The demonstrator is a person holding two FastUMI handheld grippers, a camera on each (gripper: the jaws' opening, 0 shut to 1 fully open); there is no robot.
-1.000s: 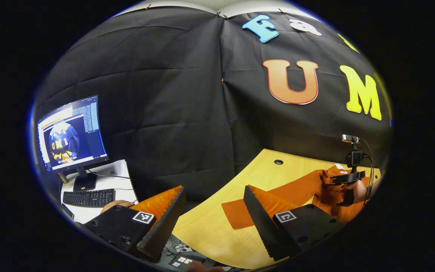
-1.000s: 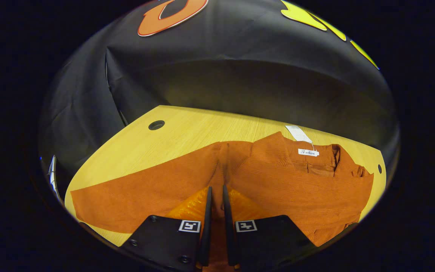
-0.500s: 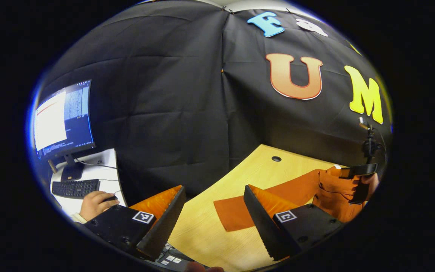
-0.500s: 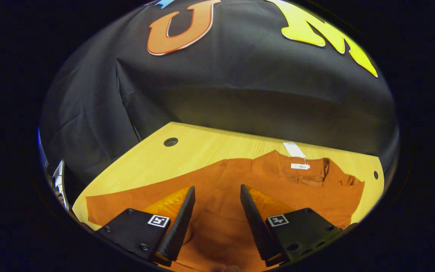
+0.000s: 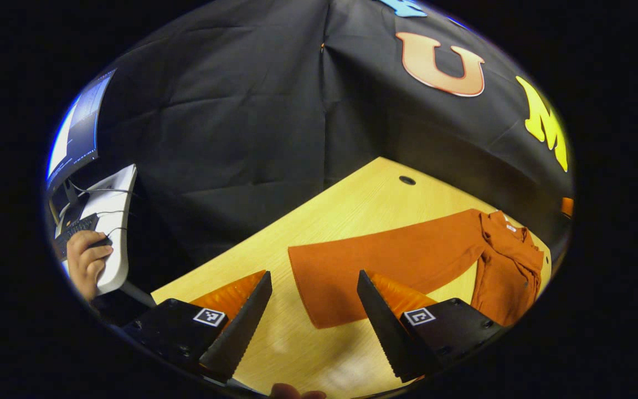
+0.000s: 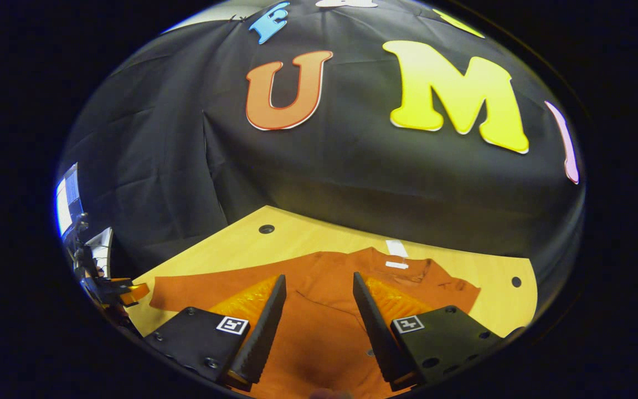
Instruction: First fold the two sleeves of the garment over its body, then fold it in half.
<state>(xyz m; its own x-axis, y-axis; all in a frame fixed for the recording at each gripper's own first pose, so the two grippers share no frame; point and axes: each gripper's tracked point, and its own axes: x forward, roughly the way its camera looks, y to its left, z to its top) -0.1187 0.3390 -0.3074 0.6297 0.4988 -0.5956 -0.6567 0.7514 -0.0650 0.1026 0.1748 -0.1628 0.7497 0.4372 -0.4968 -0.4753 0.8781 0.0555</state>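
Left gripper (image 5: 313, 310) — jaws spread wide, empty, above the wooden table (image 5: 352, 205) near the orange shirt's (image 5: 407, 255) outstretched sleeve (image 5: 346, 271). Right gripper (image 6: 316, 316) — likewise spread, holding nothing, over the shirt's body. Left gripper view adds a hand (image 5: 85, 260) at a keyboard (image 5: 75, 228); right gripper view, the neck label (image 6: 396, 265).

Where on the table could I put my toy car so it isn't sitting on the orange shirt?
Bare table runs along the black wall, around the round cable hole, behind the stretched-out sleeve. There is more bare wood in front of that sleeve's end, between the left hand-held gripper's open fingers. It is crowded at the far right, where the shirt's bunched body lies.
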